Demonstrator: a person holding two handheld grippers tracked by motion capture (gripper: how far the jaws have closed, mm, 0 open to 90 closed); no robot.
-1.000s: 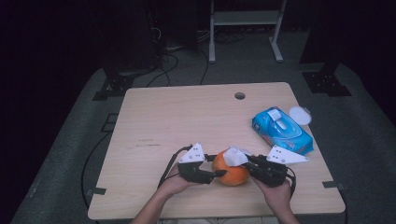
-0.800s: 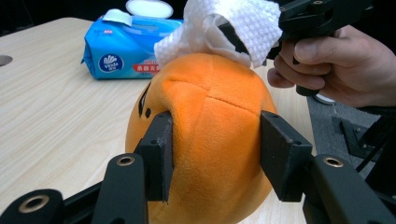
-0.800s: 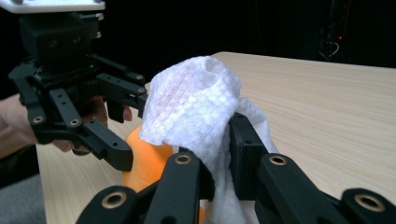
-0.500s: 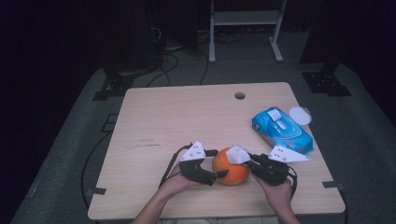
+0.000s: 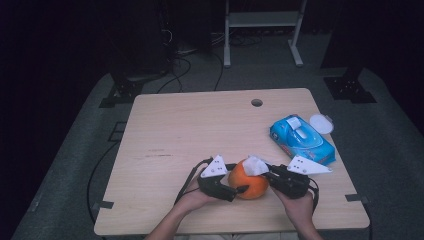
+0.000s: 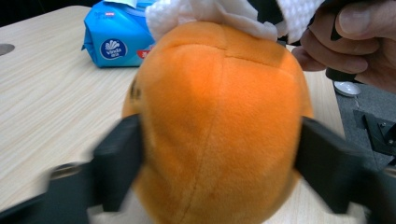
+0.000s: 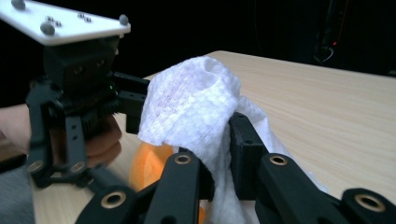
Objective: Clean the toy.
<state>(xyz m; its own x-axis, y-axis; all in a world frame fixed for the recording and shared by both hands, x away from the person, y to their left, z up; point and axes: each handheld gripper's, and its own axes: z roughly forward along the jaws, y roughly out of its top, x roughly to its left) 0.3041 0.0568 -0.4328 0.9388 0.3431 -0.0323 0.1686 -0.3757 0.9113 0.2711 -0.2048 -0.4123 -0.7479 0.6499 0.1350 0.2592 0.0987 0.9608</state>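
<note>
Near the table's front edge, the left gripper [image 5: 239, 190], jaws just closing, clasps the orange plush [image 5: 248, 182] while the right gripper [image 5: 264, 173] pinches a white wipe [image 5: 255, 165] atop it, its tips hidden.

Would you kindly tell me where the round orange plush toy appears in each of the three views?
High view: round orange plush toy sits at the table's near edge, between both hands.
Left gripper view: it fills the centre.
Right gripper view: an orange sliver shows low, left of centre.
Shared landmark: the white wipe over it.
</note>
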